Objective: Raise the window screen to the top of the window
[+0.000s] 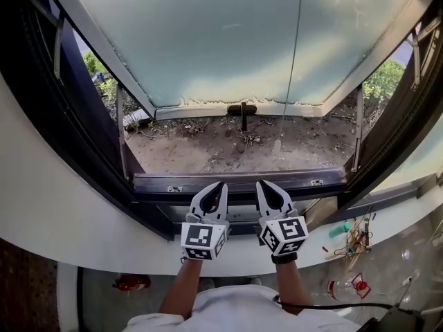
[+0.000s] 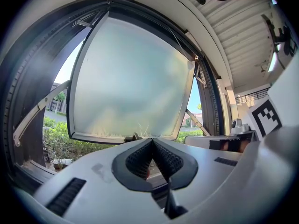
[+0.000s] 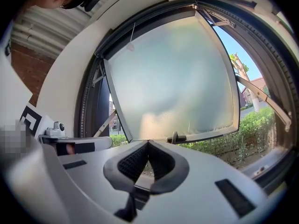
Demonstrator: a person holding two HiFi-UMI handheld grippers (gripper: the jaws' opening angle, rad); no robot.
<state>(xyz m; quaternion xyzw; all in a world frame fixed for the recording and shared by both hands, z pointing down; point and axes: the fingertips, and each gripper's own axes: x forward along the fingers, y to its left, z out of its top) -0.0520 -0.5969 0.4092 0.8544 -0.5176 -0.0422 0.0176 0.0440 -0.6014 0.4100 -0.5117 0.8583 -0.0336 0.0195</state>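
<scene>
- Window screen: shows as a dark bar lying flat along the bottom of the window opening, just above the sill. Small metal clip near each end. No mesh to be made out in any view.
- Left gripper: closed, nothing held. In the left gripper view the ribbed pads meet at the tips. Points level at the opening, tip at the screen's bar, left of centre; contact can't be confirmed.
- Right gripper: closed, empty. In the right gripper view the pads meet at the tips. Sits just beside the left gripper, tip at the same bar, right of centre.
- Marker cubes: one on each gripper, side by side, near but apart.
- Frosted pane: swung outward, hinged at top, held by metal stays on both sides.
- Handle: dark, mid bottom edge of the pane's frame.
- Thin cord: hangs in front of the pane, right of centre.
- Outside: bare soil below the pane, shrubs at the sides.
- White sill: curves under the opening, forearms reaching over it.
</scene>
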